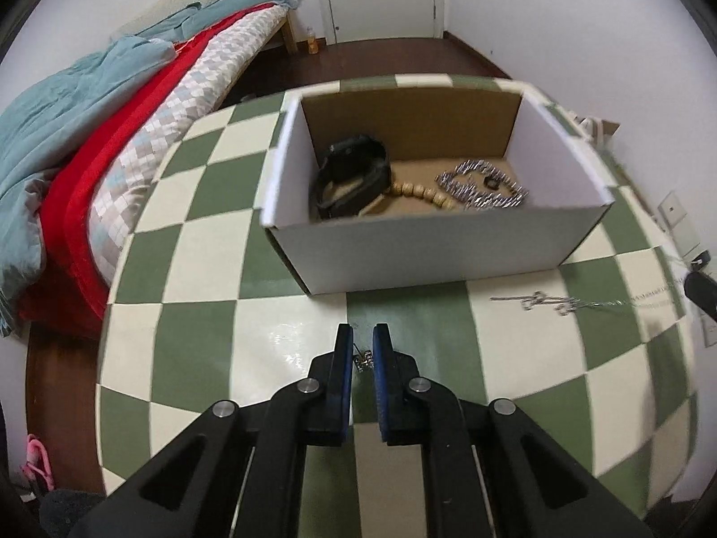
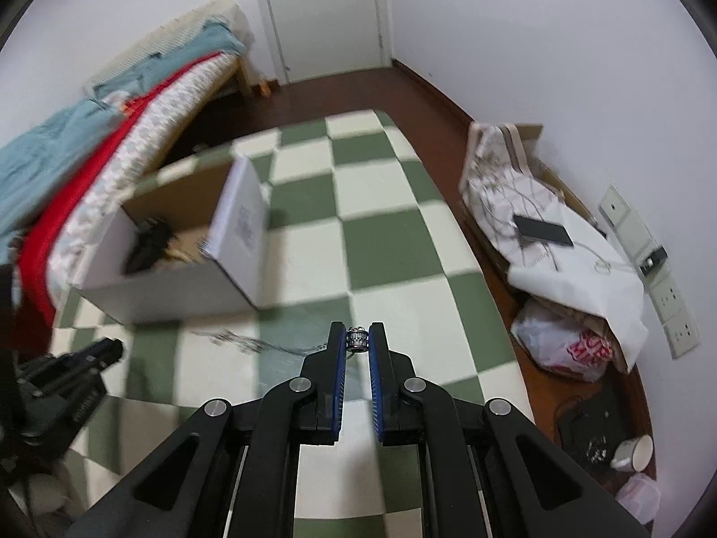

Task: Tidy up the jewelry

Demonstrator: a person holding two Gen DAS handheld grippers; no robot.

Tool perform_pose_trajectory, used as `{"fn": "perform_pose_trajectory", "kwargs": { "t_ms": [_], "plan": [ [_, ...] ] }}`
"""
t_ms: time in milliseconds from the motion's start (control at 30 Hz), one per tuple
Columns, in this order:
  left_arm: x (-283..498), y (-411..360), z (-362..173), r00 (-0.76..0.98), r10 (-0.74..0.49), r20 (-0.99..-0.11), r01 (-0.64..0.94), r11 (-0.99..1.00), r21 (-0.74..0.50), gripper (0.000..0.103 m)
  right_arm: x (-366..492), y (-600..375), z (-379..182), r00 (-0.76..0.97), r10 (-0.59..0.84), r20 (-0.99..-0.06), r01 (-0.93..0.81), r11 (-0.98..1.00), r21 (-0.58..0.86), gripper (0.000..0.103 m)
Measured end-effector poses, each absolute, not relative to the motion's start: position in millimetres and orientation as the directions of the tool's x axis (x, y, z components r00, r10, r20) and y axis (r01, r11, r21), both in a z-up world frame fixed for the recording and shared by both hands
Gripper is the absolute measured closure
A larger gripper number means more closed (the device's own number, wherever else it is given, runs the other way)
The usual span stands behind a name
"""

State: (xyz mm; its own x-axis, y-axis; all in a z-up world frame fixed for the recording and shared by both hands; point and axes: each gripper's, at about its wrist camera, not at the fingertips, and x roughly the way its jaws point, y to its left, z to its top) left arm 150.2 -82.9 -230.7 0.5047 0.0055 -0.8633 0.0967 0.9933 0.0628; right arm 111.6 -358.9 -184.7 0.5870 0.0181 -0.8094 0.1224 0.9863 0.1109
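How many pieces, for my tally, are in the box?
3: a black band at the left, wooden beads in the middle, a silver chain at the right. The box wall may hide more.

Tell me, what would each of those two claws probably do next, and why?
Probably the right gripper, shut on a small silver bead with a thin chain trailing over the table, carries it to the open cardboard box, where other jewelry already lies. The left gripper likely follows with its small silver piece.

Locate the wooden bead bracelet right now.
In the left wrist view, the wooden bead bracelet lies inside the box, between the black strap and the silver chain.
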Motion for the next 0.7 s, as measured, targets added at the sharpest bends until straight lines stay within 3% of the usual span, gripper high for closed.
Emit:
{"fn": "perform_pose_trajectory", "kwargs": {
  "t_ms": [300,700],
  "plan": [
    [151.6,-56.8,-167.2,0.537,-0.078,-0.84,0.106,0.994,-0.025,0.097,109.6,-339.6,-105.0,0.677,0.079,-0.732,0.027,0.991,0.132,0.093],
    [185.5,-50.0,-95.4,0.554,-0.113,-0.824,0.133,0.99,-0.046,0.097,126.7,-338.9,-13.6,0.749,0.115,-0.652,-0.01,0.987,0.163,0.093]
  ]
}}
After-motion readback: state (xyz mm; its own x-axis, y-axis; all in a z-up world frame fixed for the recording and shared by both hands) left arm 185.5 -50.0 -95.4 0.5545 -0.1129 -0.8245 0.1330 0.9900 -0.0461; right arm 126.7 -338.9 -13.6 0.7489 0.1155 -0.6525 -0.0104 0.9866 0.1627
